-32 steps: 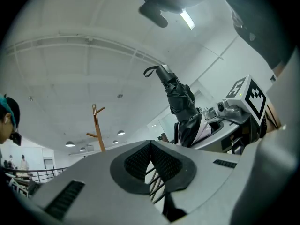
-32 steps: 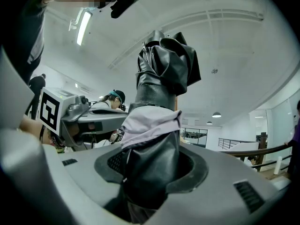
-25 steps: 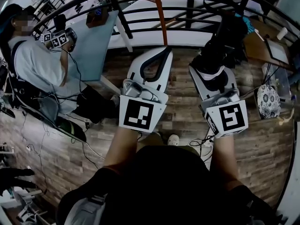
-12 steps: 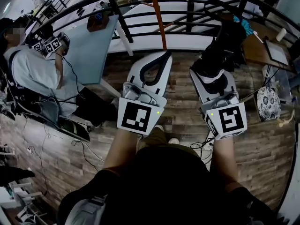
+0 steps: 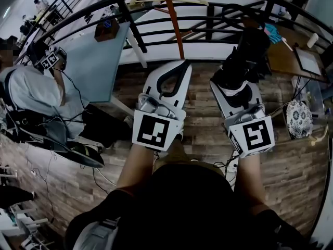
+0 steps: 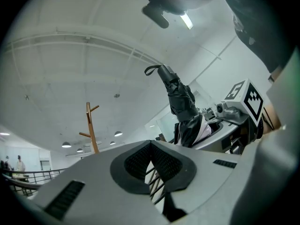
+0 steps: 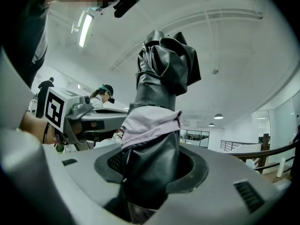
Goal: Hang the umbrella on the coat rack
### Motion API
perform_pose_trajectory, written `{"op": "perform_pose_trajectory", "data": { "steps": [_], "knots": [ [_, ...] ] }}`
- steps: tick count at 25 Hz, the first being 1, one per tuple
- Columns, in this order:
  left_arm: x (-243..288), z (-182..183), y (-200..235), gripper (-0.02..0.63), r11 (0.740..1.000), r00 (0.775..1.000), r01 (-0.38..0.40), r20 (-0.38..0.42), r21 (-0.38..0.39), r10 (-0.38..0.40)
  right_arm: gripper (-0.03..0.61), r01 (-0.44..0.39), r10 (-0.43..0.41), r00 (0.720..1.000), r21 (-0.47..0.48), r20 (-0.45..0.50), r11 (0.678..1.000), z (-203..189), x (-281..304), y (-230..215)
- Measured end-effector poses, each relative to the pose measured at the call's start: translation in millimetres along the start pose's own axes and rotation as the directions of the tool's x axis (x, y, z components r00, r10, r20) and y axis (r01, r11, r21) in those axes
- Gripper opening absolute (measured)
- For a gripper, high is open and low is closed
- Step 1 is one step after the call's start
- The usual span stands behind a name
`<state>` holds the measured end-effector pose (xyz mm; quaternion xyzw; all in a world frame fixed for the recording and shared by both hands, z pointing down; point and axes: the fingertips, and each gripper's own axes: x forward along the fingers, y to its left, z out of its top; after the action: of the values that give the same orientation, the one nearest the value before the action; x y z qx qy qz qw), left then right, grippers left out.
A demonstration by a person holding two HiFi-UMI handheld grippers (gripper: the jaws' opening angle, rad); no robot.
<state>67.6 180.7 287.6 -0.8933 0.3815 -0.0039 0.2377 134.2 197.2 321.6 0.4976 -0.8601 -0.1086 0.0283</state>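
A folded black umbrella (image 5: 251, 46) stands upright in my right gripper (image 5: 235, 81), which is shut on its lower part. In the right gripper view the umbrella (image 7: 161, 88) fills the middle, with a pale lilac band just above the jaws of the right gripper (image 7: 151, 175). My left gripper (image 5: 182, 65) stays beside it on the left, shut, tips together with nothing between them. The left gripper view shows its jaw tips (image 6: 151, 146), the umbrella (image 6: 180, 100) with its wrist strap on top, and the orange wooden coat rack (image 6: 91, 134) far off. The rack's pole (image 5: 173, 22) rises beyond the railing.
A black curved railing (image 5: 208, 7) runs across in front of both grippers. A seated person (image 5: 31, 87) with marker cubes is at the left, beside a blue-grey table (image 5: 96, 56). A wooden desk (image 5: 291, 48) stands at the right. Cables lie on the plank floor (image 5: 197, 113).
The scene has slid a little in view: the rack's pole and the seated person now sit further left. Both grippers keep their stance, and the umbrella stays in the right one.
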Motion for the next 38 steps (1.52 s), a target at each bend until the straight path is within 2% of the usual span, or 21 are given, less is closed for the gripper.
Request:
{"op": "perform_pose_trajectory", "data": {
  "steps": [11,18,26,33,38],
  "knots": [
    [55.8,-36.9,52.9,0.012,1.0,0.999,0.026,0.033,-0.002,-0.026,0.218,0.019,-0.02,1.0,-0.053,-0.003,0.998,-10.2,74.5,-33.7],
    [97.8,-60.9,91.2,0.012,0.998,0.997,0.057,0.051,-0.007,-0.057,0.218,0.036,-0.037,0.999,-0.052,-0.023,0.998,-21.4,127.9,-59.3],
    [140.1,-98.7,128.7,0.012,0.998,0.998,0.054,0.031,-0.023,-0.053,0.218,0.036,-0.039,0.998,-0.039,-0.057,0.999,-45.5,183.5,-88.4],
    [180.7,-115.7,183.0,0.012,0.997,0.996,0.075,0.05,-0.033,-0.073,0.218,0.034,-0.036,0.997,-0.034,-0.063,0.999,-46.0,255.1,-112.1],
    [200.7,-121.1,211.0,0.012,0.998,0.997,0.057,0.059,-0.02,-0.056,0.218,0.037,-0.04,0.997,-0.044,-0.06,0.998,-46.1,284.2,-124.1]
  ]
}}
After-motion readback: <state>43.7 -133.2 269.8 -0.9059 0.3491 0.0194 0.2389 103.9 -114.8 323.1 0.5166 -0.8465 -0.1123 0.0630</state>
